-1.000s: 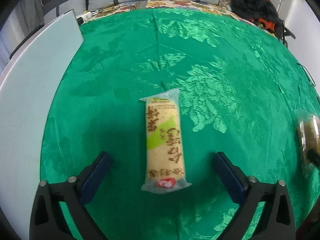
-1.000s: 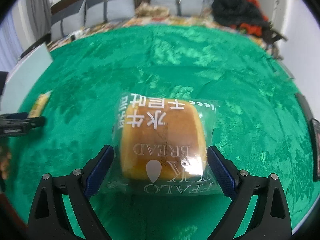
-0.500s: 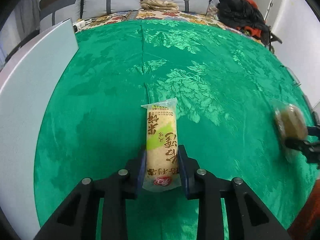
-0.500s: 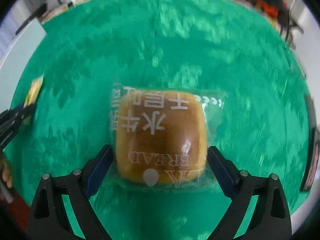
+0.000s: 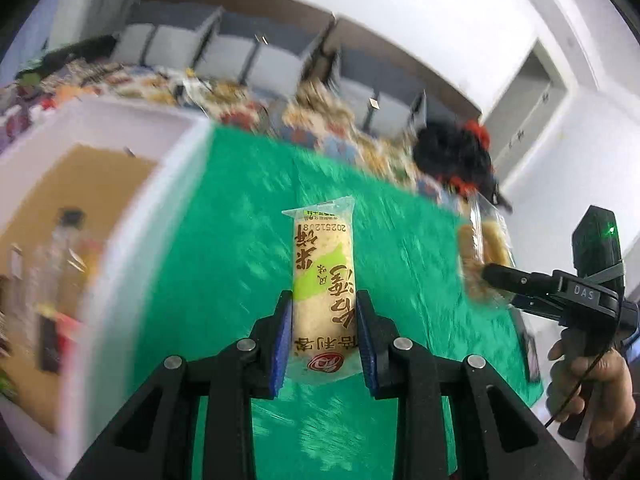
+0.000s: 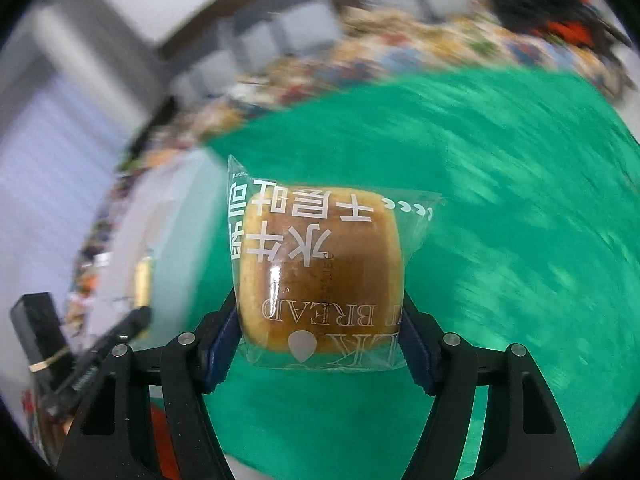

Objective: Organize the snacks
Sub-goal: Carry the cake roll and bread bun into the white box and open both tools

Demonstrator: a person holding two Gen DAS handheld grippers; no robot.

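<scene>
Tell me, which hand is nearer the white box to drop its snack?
Probably left. The left gripper, shut on the rice cracker packet, has the white box right beside it. The right gripper, jaws closing on the bread packet, sits farther from it.

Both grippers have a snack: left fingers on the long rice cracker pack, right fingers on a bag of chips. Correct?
Not quite. The right gripper holds a wrapped bread bun, not chips, per the right wrist view. The left gripper does hold the long rice cracker pack.

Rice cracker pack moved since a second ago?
Yes. The left gripper has lifted the pack off the green cloth, toward the white box.
</scene>
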